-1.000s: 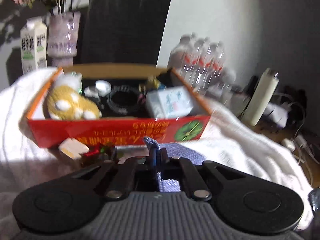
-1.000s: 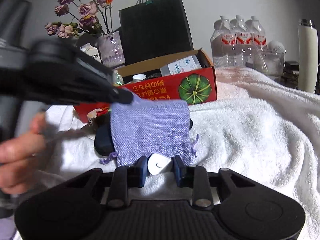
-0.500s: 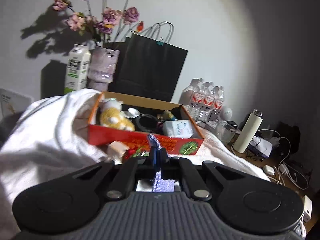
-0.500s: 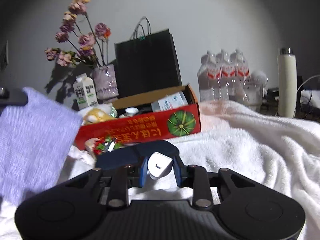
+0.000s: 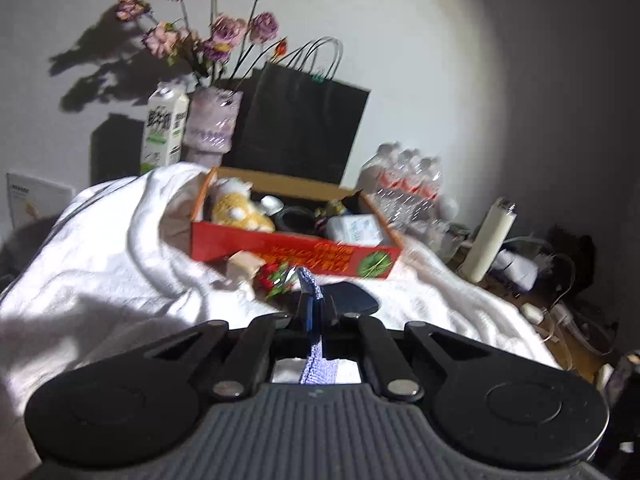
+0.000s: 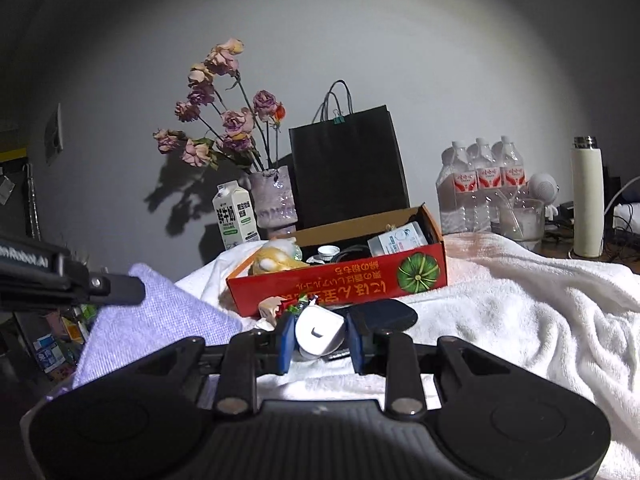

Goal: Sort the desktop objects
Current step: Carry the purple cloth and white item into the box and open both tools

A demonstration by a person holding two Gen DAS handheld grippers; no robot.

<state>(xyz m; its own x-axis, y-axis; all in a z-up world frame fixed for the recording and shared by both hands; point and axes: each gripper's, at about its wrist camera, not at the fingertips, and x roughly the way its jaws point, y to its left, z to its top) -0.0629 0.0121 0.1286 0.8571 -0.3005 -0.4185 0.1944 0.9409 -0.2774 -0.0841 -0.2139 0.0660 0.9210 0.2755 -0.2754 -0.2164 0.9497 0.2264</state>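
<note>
Left gripper (image 5: 314, 310) fingers pinched tight on the purple pouch (image 6: 160, 324), which hangs off it left of the right gripper (image 6: 319, 334). Right fingers clamp a white charger (image 6: 319, 330), held above the white towel (image 6: 520, 320). Beyond: dark flat case (image 6: 384, 314), then red box (image 6: 340, 284) with plush toy (image 5: 236, 210).

Two wrist views, both facing the red box from low over the towel

The left camera looks along its fingers (image 5: 308, 312) toward the red box (image 5: 296, 248); the right camera sits farther right, sharing that box (image 6: 336, 280), paper bag (image 6: 348, 168) and flowers (image 6: 224, 120).
</note>
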